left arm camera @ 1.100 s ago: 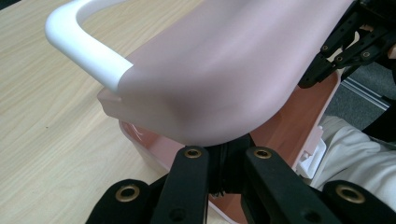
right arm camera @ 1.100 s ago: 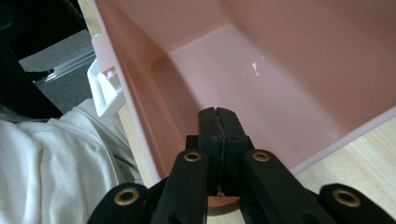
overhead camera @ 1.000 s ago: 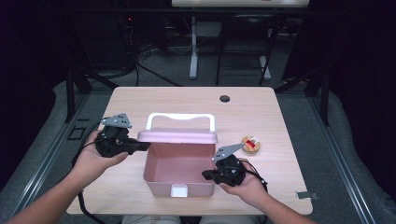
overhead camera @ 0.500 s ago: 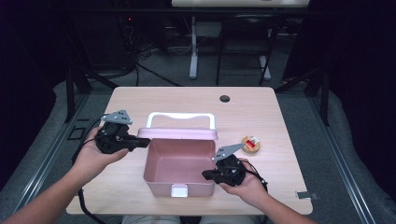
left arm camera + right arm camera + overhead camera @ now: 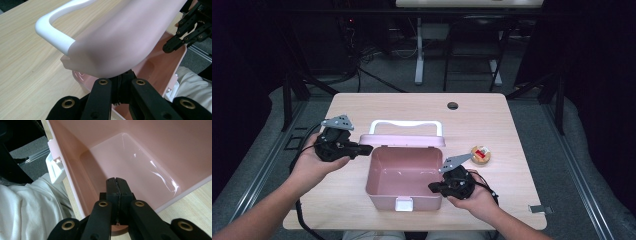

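Note:
An open pink box (image 5: 404, 199) stands at the table's near middle. Its lid (image 5: 402, 140), with a white handle (image 5: 407, 123), is raised at the back. My left gripper (image 5: 364, 149) is shut, and its tips touch the lid's left corner. In the left gripper view the shut jaws (image 5: 121, 82) tuck under the lid (image 5: 120, 40), and the handle (image 5: 53, 32) curves up at the left. My right gripper (image 5: 433, 188) is shut at the box's right wall. In the right gripper view its tips (image 5: 116, 182) reach over the rim, and the box's inside (image 5: 130, 157) holds nothing.
A small round tan object (image 5: 480, 155) with red and white on top lies to the right of the box. A dark hole (image 5: 453, 106) sits near the table's far edge. A white latch (image 5: 403, 204) is on the box's front. The person's white clothing (image 5: 27, 210) is below the table edge.

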A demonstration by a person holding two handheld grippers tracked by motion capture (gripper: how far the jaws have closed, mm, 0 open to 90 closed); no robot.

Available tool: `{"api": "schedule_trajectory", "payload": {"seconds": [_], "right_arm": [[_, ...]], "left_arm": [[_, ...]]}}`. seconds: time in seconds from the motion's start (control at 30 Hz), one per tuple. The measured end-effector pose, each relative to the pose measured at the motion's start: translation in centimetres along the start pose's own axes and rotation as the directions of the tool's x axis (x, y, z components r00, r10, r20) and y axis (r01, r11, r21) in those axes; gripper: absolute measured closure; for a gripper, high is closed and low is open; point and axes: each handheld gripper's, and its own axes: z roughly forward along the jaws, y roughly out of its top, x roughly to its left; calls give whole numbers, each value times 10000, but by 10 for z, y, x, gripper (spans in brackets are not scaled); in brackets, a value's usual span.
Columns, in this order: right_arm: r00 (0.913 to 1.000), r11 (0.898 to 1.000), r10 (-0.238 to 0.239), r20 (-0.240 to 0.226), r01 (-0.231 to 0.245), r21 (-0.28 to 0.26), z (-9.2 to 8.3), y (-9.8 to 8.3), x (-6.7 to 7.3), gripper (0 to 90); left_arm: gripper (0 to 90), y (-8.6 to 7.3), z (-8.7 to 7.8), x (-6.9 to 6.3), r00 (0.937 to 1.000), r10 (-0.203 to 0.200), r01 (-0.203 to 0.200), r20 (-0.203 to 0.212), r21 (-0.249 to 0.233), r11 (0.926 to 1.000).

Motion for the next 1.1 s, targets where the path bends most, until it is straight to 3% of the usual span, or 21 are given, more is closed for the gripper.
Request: {"api": "schedule_trajectory", "payload": {"seconds": [0.77,1.1], "right_arm": [[10000,10000,-10,-3,10,13,0,0,0,900],[10000,10000,-10,-6,10,-9,0,0,0,900]], "left_arm": [[898,11,0,8,9999,-103,102,-134,-34,9999],[898,14,-2,16,9989,-277,270,-383,-189,9995]]}}
